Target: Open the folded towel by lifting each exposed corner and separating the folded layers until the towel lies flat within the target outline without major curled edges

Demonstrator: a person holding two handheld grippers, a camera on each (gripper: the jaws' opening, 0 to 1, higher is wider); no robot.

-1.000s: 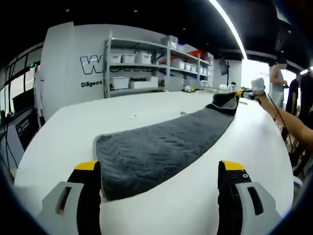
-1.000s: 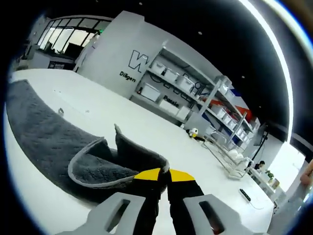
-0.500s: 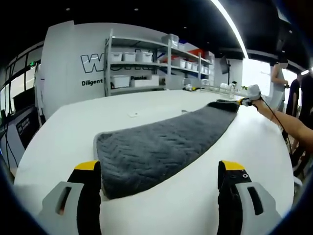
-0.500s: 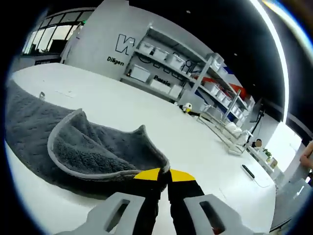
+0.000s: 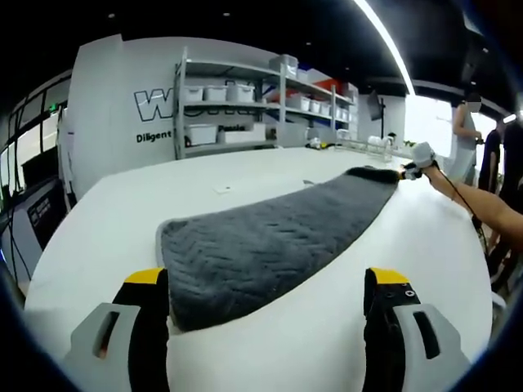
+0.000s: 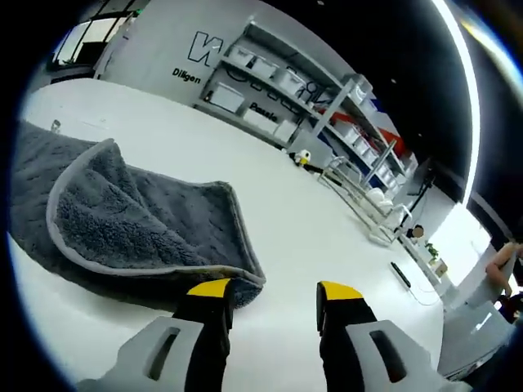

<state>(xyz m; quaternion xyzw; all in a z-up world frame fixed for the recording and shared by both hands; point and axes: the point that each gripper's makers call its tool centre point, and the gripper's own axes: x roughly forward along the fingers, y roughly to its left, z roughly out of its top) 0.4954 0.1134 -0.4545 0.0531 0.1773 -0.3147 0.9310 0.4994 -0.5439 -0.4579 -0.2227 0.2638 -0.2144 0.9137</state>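
Observation:
A dark grey towel [image 5: 270,237] with a zigzag weave lies stretched across the white table [image 5: 122,220], its near end between my left gripper's [image 5: 270,286] open jaws. My right gripper [image 5: 413,167] shows at the towel's far end, held by a person's arm. In the right gripper view the towel's end [image 6: 139,220] lies on the table with a corner folded over, showing its fluffy underside and pale hem. My right gripper [image 6: 270,292] is open just in front of that end, the left yellow-tipped jaw touching the towel's edge, nothing between the jaws.
Metal shelves [image 5: 245,106] with white bins stand against the far wall beyond the table. A wire rack [image 6: 359,204] and a small dark object [image 6: 400,273] sit on the table's far side. People stand at the right [image 5: 466,139].
My right gripper has opened and let go of the towel's corner, which now lies on the table folded over. The left gripper has not moved.

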